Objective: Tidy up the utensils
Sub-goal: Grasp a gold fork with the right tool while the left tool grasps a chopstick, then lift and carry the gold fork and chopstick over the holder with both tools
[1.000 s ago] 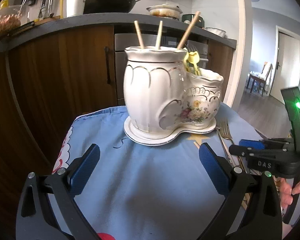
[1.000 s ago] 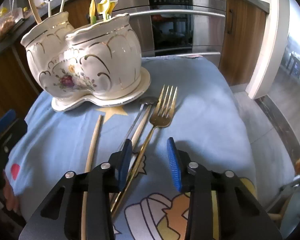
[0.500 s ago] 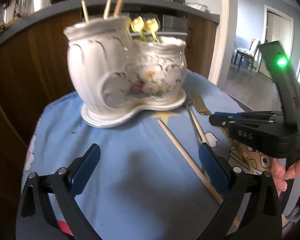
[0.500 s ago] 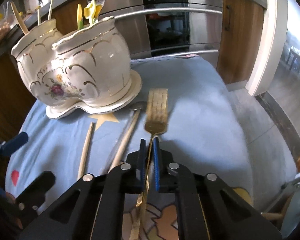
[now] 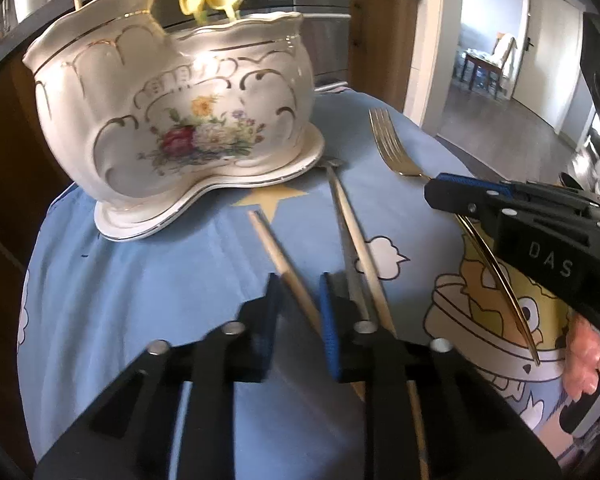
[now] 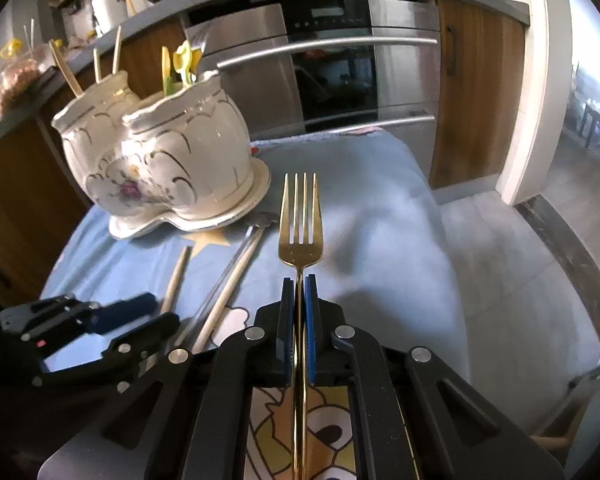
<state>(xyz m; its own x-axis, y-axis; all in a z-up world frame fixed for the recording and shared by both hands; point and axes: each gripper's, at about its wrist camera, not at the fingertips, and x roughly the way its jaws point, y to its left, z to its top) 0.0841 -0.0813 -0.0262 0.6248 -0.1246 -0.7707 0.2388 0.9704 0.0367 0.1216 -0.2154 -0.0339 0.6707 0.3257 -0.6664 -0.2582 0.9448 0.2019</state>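
Your right claw (image 6: 299,280) is clamped tight on the neck of one gold fork (image 6: 300,216), which sticks out ahead of the pads with its four tines pointing away, lifted above the blue cartoon-print cloth (image 6: 372,216) that covers the desk. From the left wrist view the same fork (image 5: 392,144) shows curving back through the right claw (image 5: 434,190), whose black body reads "DAS" in white letters; that is the only writing you can read here.

Your left claw (image 5: 298,300) has just been closing. Its blue pads now stand narrowly apart on either side of one wooden chopstick (image 5: 280,264) lying on the cloth. Whether the pads already press on the stick, you cannot tell: the view is blurred there.

Just right of that chopstick lie two more long pieces side by side: a pale-handled utensil (image 5: 360,240) and a thin metal one (image 5: 342,224) touching it, both ends reaching the base of the holder.

The holder is one white porcelain double-pot caddy (image 5: 172,120) with gold trim and a flower bouquet, standing upright on its own saucer base. Its taller pot holds three wooden sticks (image 6: 96,64); the lower pot holds yellow-handled pieces (image 5: 210,0), two seen from the left wrist.
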